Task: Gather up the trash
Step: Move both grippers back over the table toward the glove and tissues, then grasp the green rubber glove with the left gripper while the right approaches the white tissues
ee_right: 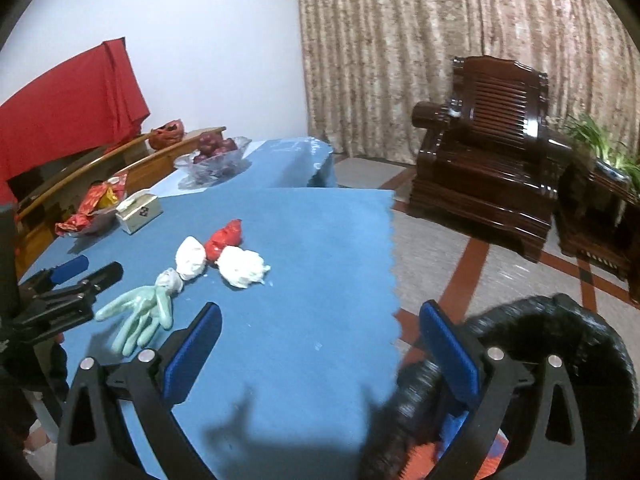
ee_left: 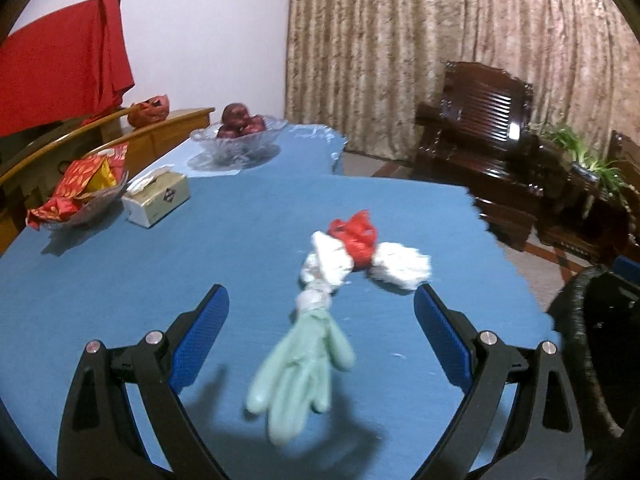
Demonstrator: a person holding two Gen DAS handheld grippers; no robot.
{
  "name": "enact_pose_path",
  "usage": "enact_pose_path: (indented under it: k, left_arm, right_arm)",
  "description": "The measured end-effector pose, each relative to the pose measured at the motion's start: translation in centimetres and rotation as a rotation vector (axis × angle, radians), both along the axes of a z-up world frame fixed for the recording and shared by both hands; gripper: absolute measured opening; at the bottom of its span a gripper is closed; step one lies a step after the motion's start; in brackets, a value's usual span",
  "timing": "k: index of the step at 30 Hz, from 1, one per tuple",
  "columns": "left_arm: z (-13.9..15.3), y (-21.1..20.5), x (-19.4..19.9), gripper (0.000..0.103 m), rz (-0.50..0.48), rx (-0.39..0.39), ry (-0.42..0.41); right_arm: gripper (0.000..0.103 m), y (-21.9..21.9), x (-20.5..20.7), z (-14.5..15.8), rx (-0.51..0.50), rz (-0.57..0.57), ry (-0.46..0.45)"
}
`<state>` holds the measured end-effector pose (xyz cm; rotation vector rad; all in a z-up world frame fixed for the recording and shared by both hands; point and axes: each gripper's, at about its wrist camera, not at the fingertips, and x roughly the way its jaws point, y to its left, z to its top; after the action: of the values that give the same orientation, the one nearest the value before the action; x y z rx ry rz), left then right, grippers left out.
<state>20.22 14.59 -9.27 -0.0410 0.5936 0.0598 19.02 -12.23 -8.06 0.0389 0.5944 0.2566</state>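
Observation:
A pale green glove (ee_left: pixel 304 364) lies on the blue tablecloth (ee_left: pixel 160 264), between the fingers of my open left gripper (ee_left: pixel 320 304). Just beyond it lie a small crumpled clear wad (ee_left: pixel 314 300), two white paper wads (ee_left: pixel 328 260) (ee_left: pixel 400 266) and a red crumpled wrapper (ee_left: pixel 356 236). The right wrist view shows the same glove (ee_right: pixel 138 316), white wads (ee_right: pixel 191 258) (ee_right: pixel 242 267) and red wrapper (ee_right: pixel 224 238) to the left of my open, empty right gripper (ee_right: pixel 320 320). The left gripper (ee_right: pixel 76 276) shows there at the left. A black-bagged bin (ee_right: pixel 520 360) stands past the table's right edge.
A glass dish of red snack packets (ee_left: pixel 80 192), a tissue box (ee_left: pixel 156 198) and a glass bowl of red fruit (ee_left: pixel 240 132) stand at the table's far left. A dark wooden armchair (ee_left: pixel 480 148) and plant (ee_left: pixel 580 156) stand beyond. The bin (ee_left: pixel 592 340) is at the right.

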Motion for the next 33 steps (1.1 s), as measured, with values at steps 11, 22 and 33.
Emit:
enact_pose_path:
  k: [11, 22, 33]
  left_arm:
    - [-4.7, 1.7, 4.1, 0.082, 0.016, -0.021, 0.115]
    - [-7.1, 1.7, 7.1, 0.065, 0.021, -0.054, 0.193]
    - [-7.4, 1.6, 7.2, 0.028, -0.011, -0.088, 0.217]
  right_arm:
    - [0.097, 3.3, 4.1, -2.2, -0.011, 0.04, 0.033]
    - [0.097, 3.9, 6.2, -4.1, -0.015, 0.044, 0.073]
    - [0.097, 5.1, 7.5, -4.3, -0.014, 0.057, 0.069]
